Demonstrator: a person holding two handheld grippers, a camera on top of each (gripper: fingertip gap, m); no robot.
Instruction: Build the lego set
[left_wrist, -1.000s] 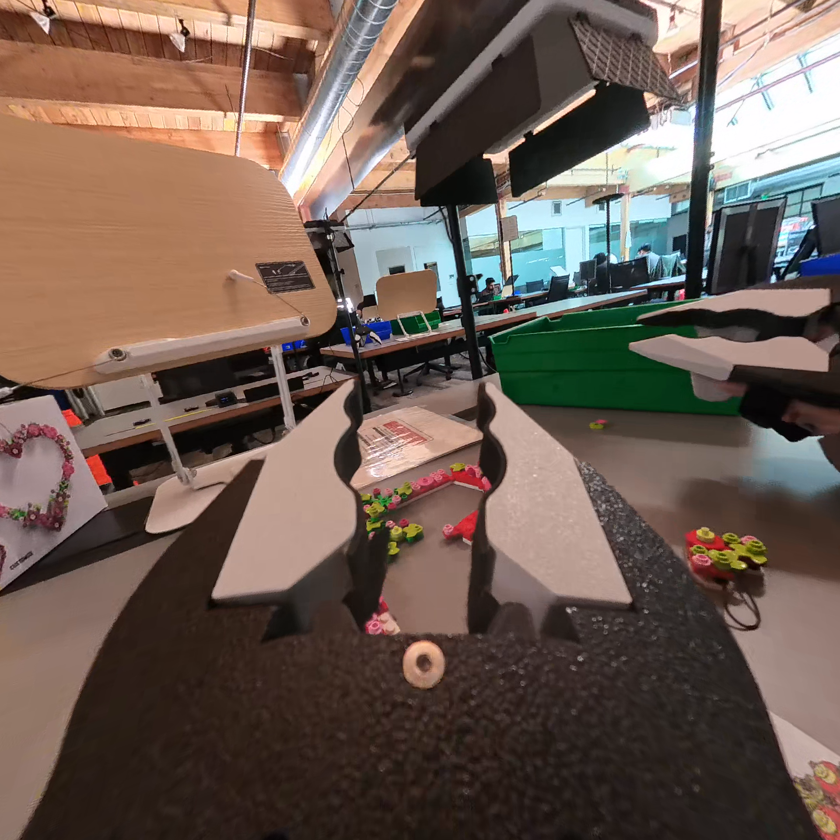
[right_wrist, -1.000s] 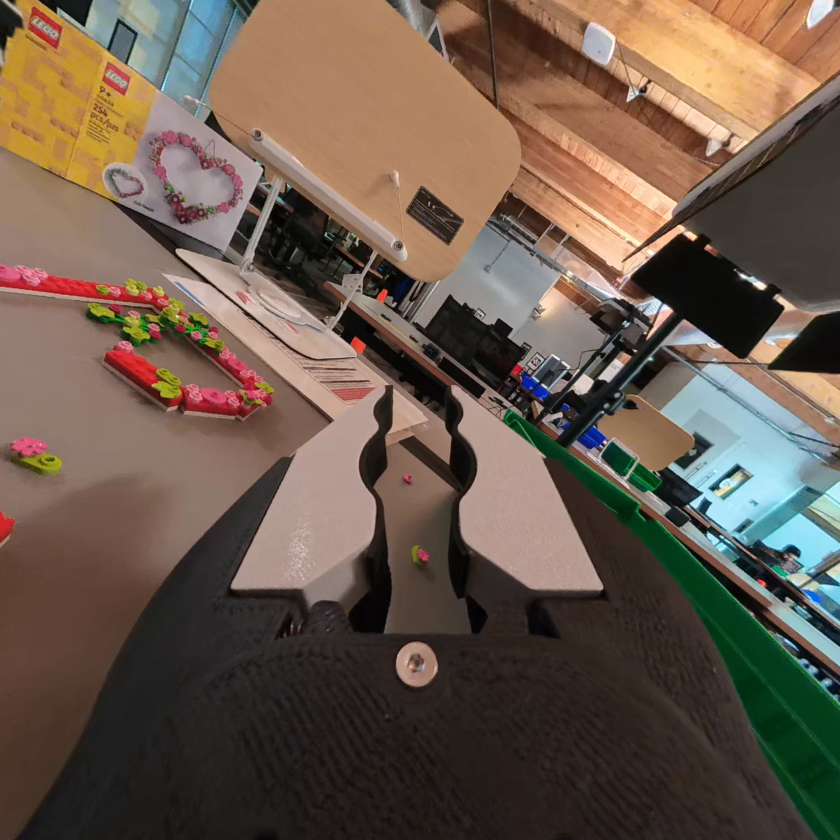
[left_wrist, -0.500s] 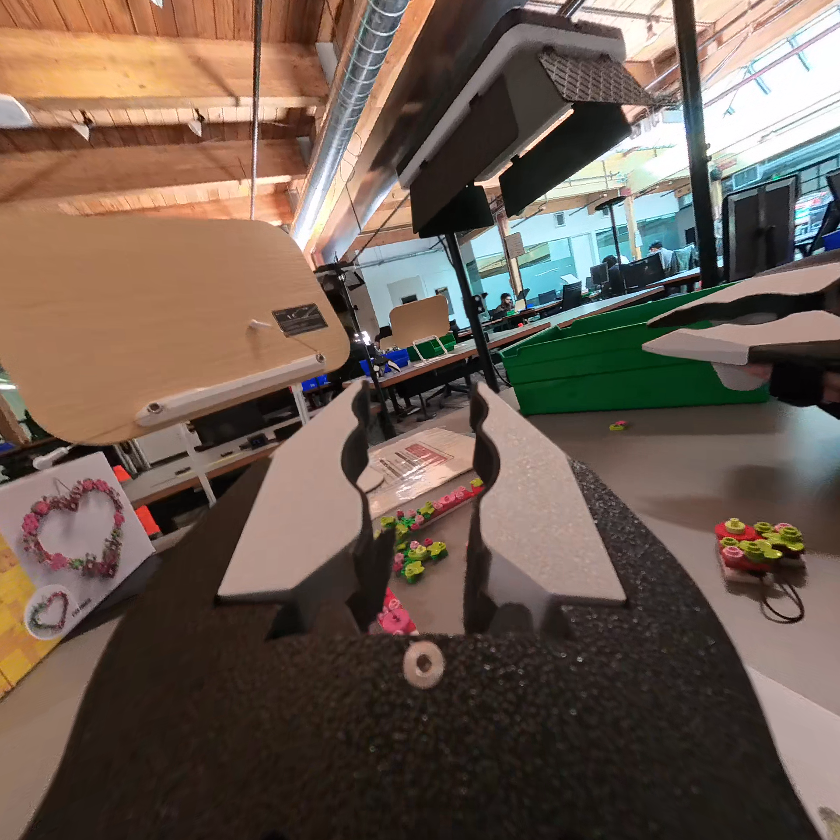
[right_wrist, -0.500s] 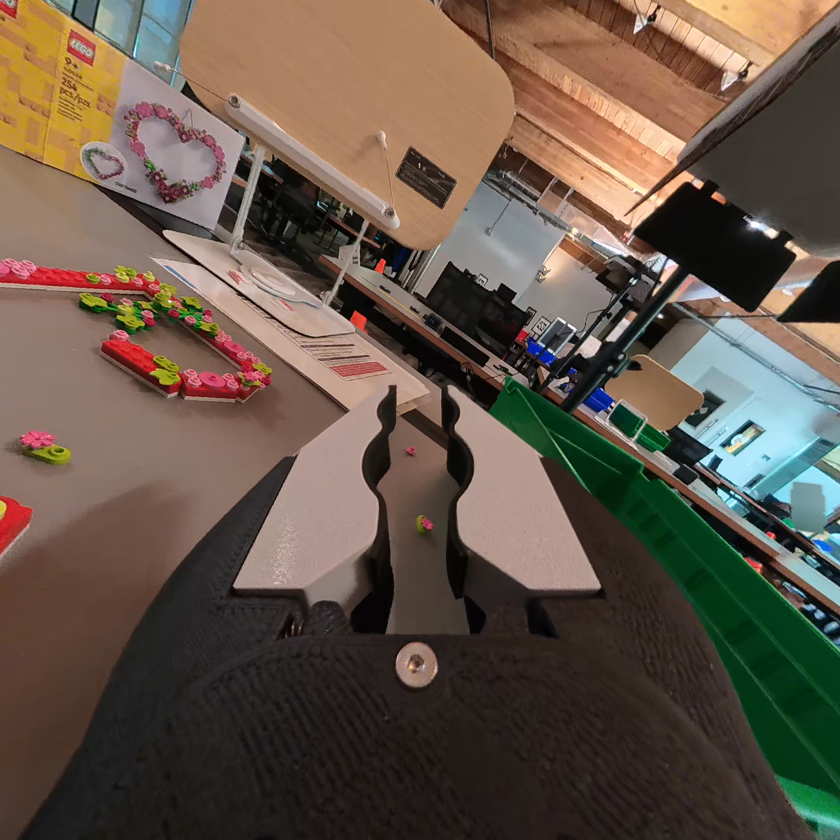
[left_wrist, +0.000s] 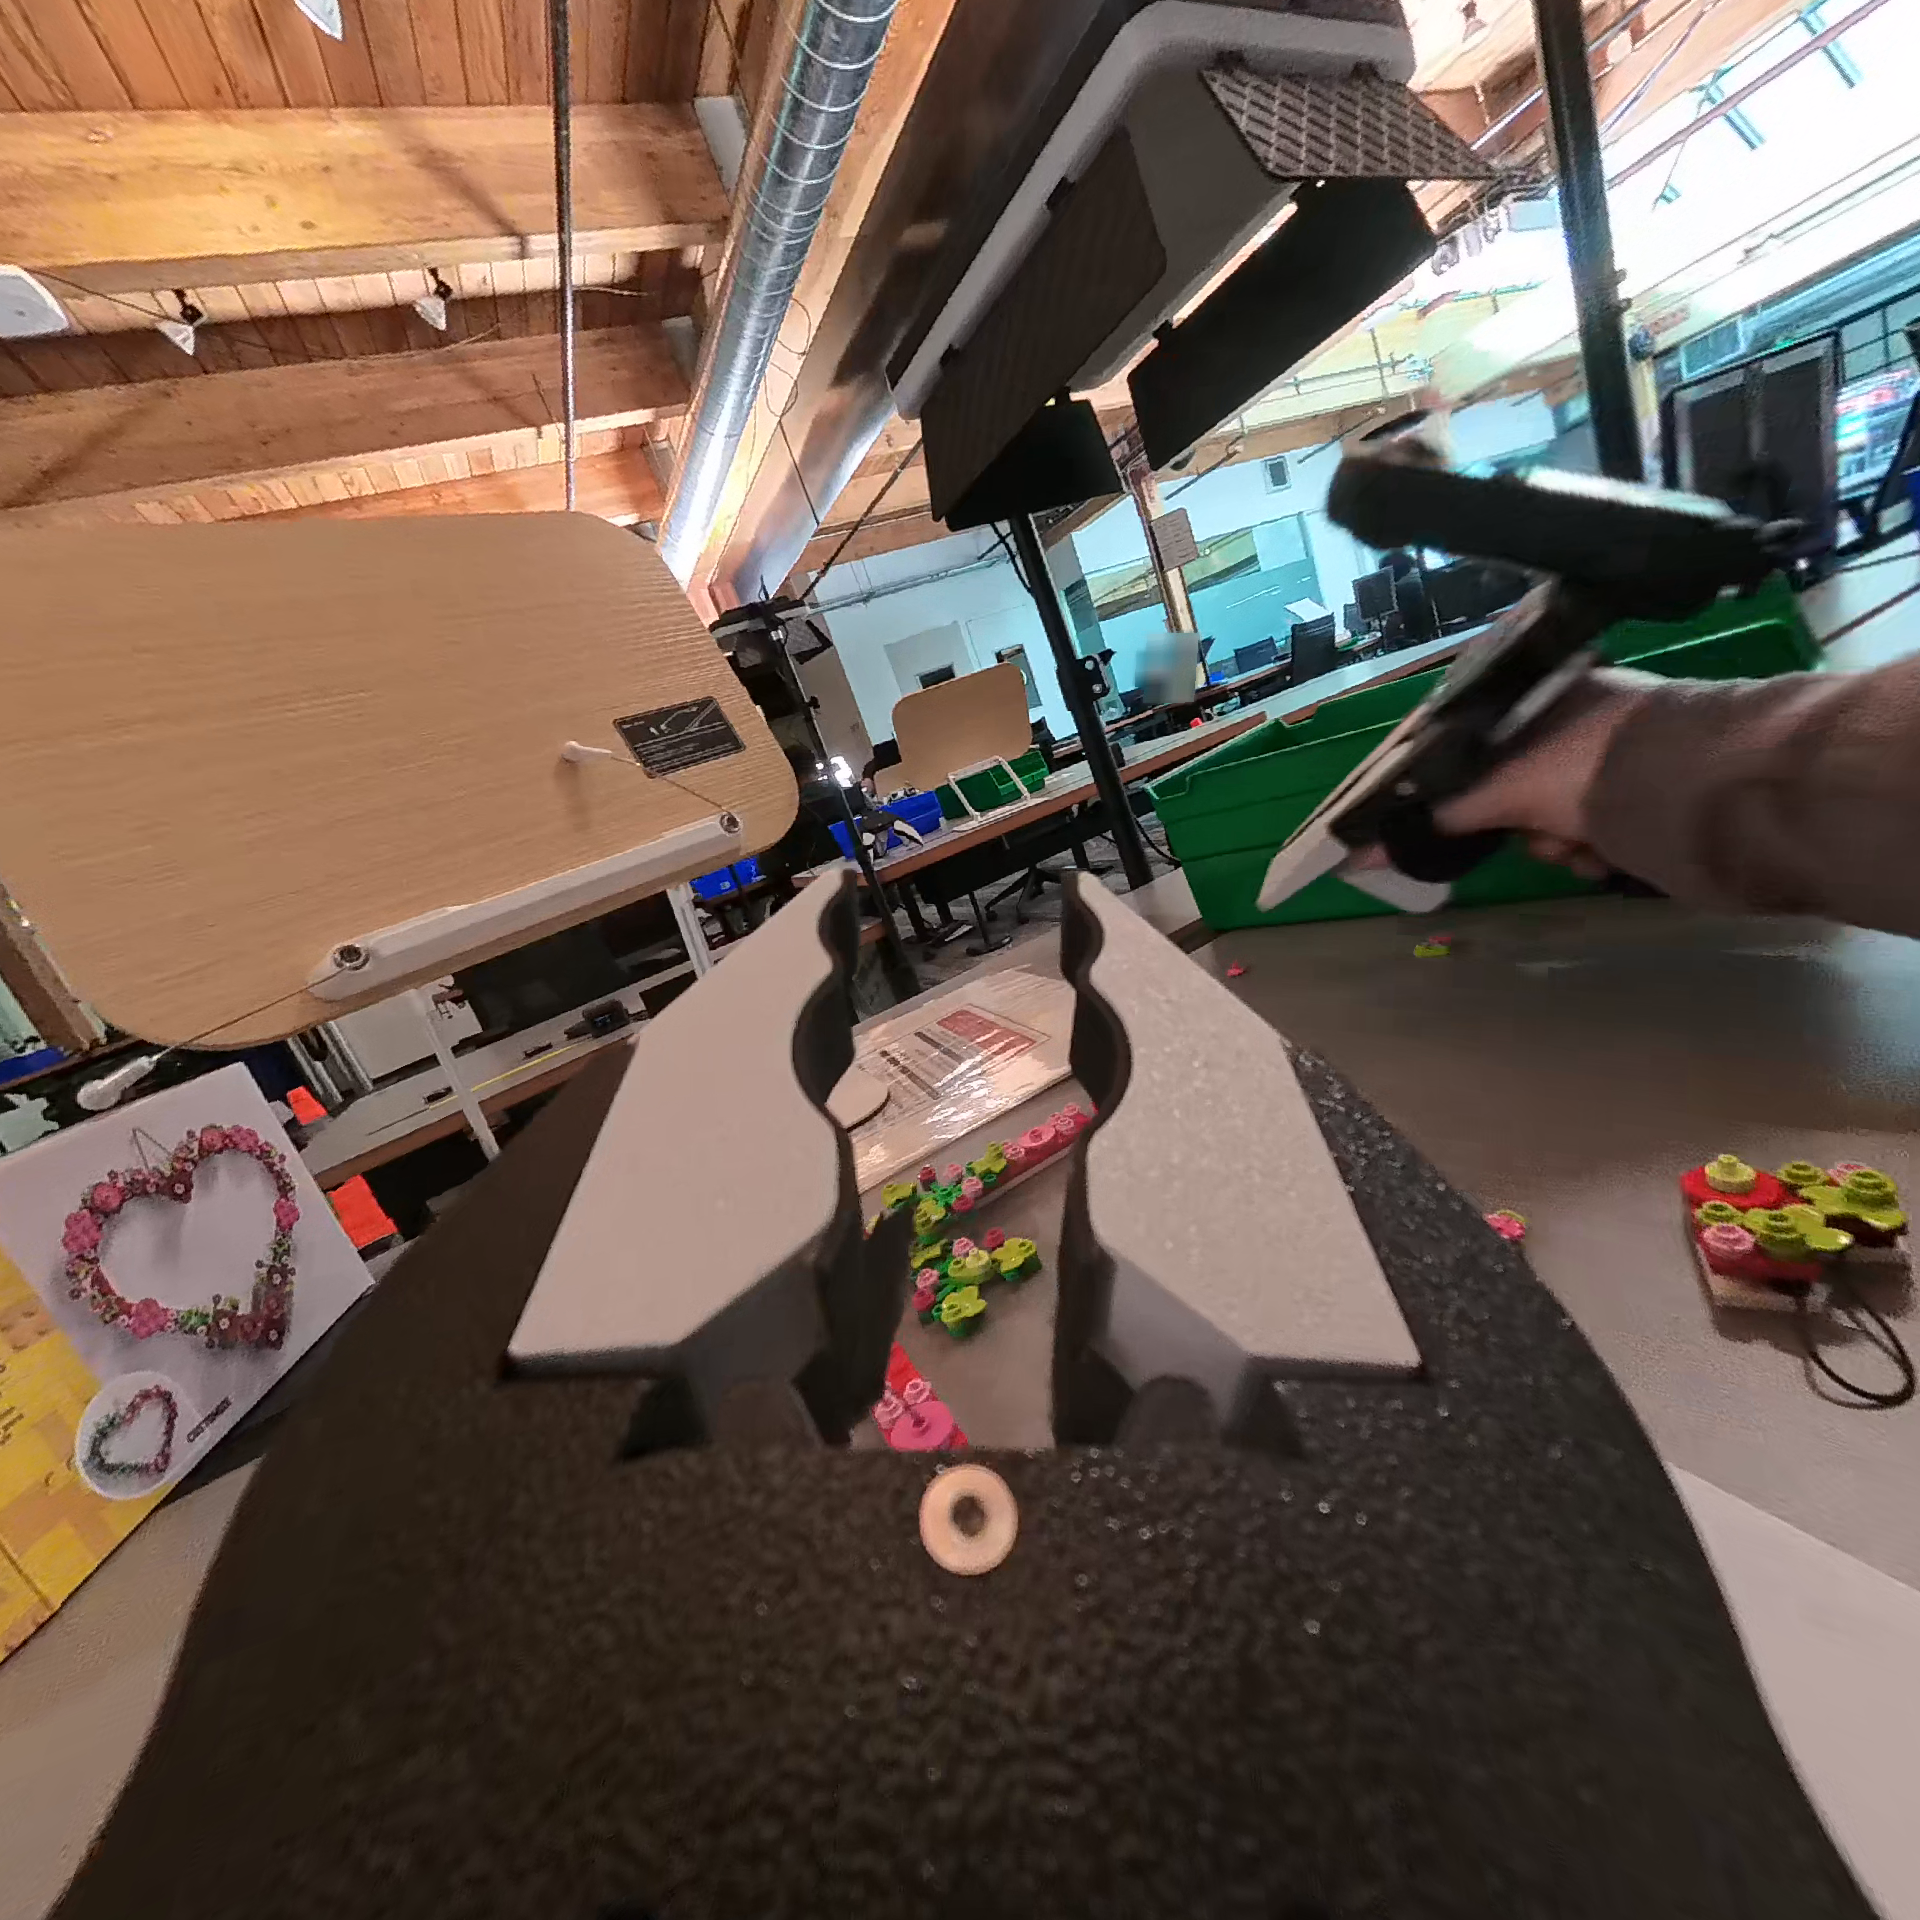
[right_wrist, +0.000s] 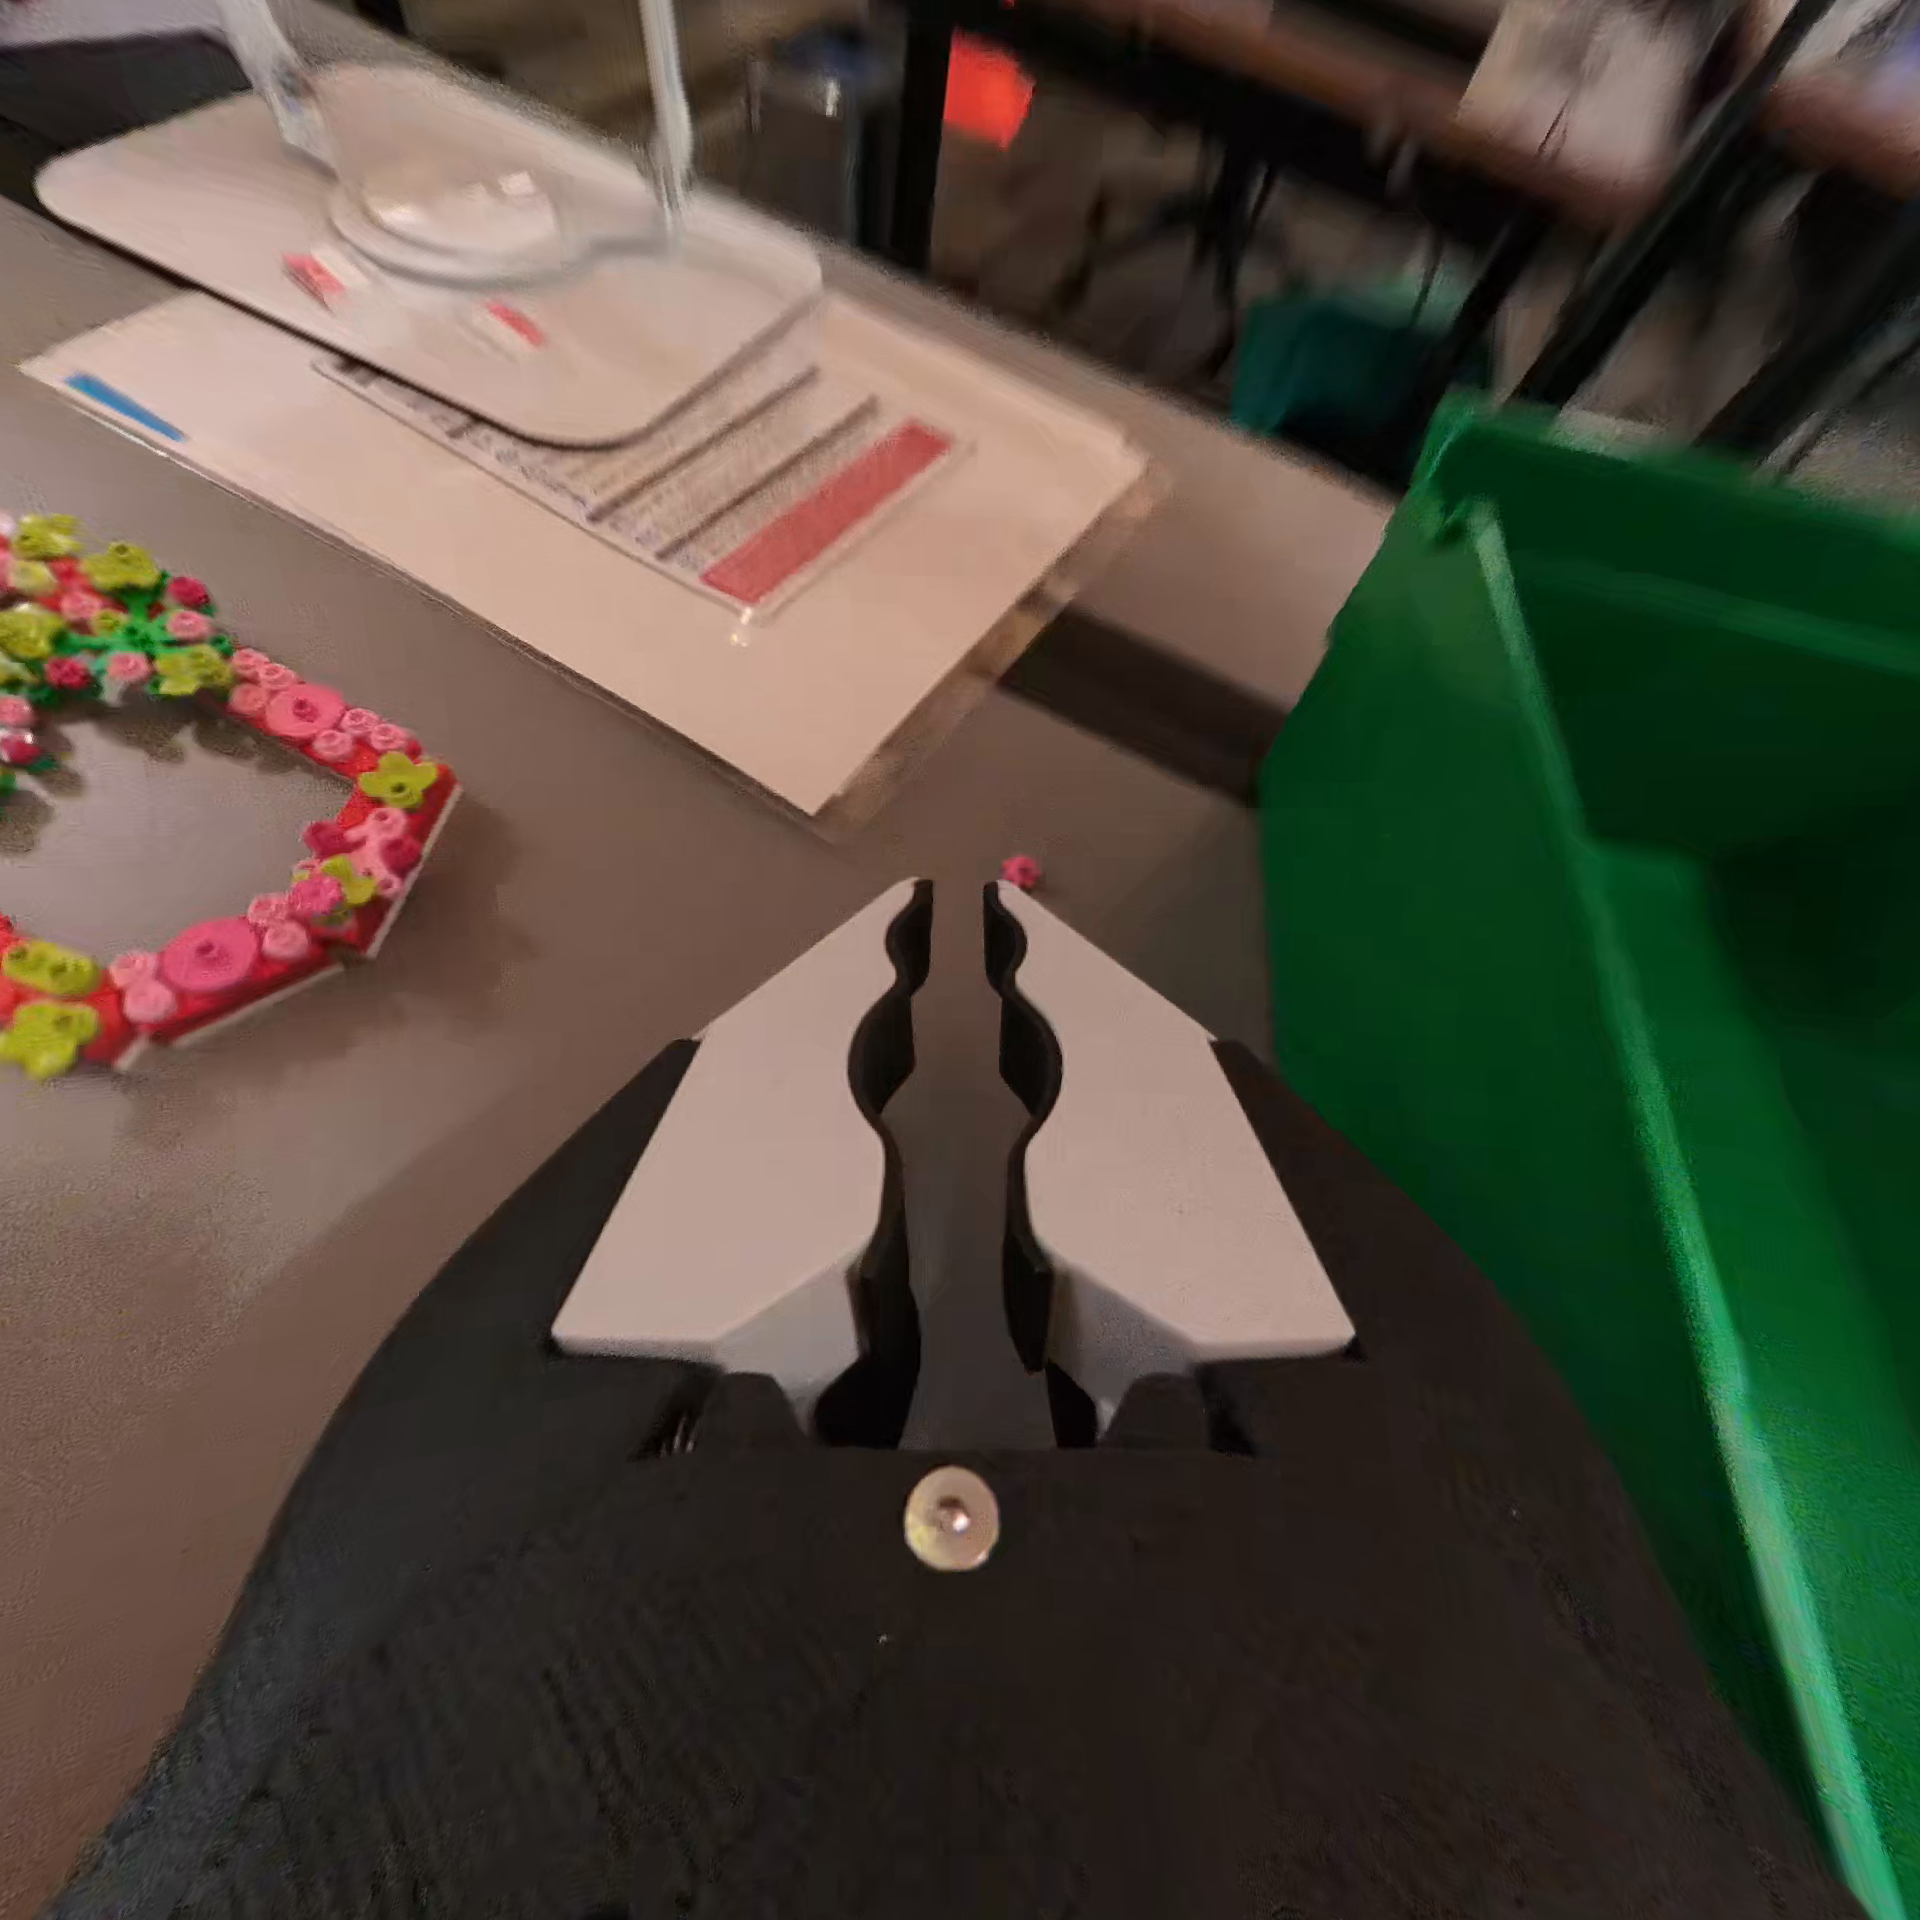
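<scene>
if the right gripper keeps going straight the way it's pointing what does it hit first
Most likely the bare grey table just ahead of the right gripper, which is pitched downward. The tiny pink flower piece lies just past the tips, slightly right; depth is hard to judge.

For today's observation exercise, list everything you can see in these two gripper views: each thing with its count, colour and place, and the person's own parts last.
Table: one, grey-brown, under everything.
Flower frame pieces: several joined, red with pink and lime flowers, left of the right gripper.
Small flower cluster: one, red and lime, far right in the left wrist view.
Loose pink flower: one, just beyond the right gripper's tips.
Instruction sheet: one, white, partly under the stand's base.
Wooden stand: one, tan board on a white base.
Green bin: one, right of the right gripper.
Set box: one, yellow and white, far left.
Left gripper: open, empty.
Right gripper: narrow gap, empty.
Hand: holding the right gripper.
</scene>
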